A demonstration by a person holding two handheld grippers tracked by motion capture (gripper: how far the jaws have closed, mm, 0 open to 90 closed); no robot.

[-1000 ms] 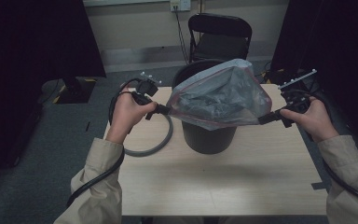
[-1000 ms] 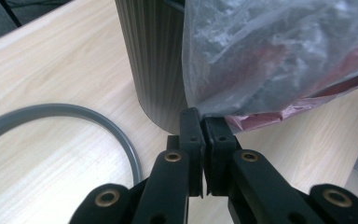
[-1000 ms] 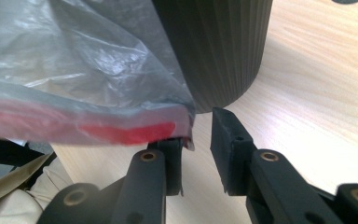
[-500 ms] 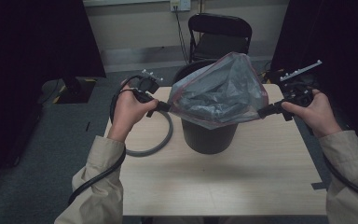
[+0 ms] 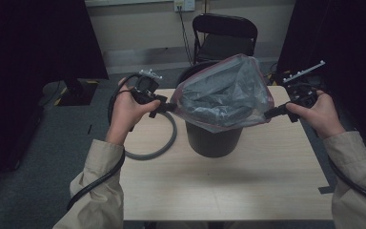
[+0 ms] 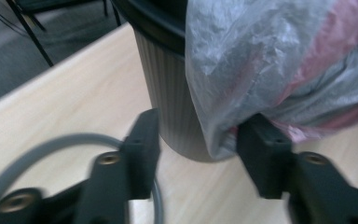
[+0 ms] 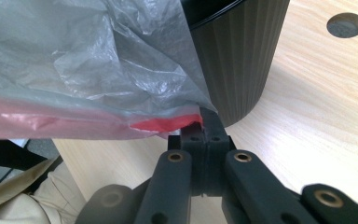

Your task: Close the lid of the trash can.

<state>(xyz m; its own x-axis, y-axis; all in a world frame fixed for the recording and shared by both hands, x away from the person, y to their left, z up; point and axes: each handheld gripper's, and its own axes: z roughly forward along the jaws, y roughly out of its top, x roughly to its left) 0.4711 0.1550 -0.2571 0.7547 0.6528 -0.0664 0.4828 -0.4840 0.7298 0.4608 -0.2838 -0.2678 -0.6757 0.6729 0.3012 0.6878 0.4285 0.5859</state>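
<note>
Plastic bag [image 5: 224,93] between both raised grippers

We see a grey see-through plastic bag [image 5: 224,95] with a red rim, stretched wide over the bin. The black ribbed bin [image 5: 213,138] stands upright mid-table, nearer the far edge.

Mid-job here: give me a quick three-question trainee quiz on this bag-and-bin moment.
1. True or false: the right gripper is shut on the plastic bag's red-edged rim.
2. How do the left gripper's jaws stand? A) clamped on the bag, B) apart, with the bag's edge against one jaw, C) shut on the grey cable.
3. What stands on the table under the bag?

Key: 1 true. 2 B; they have just been opening. 3 The black ribbed bin.
</note>
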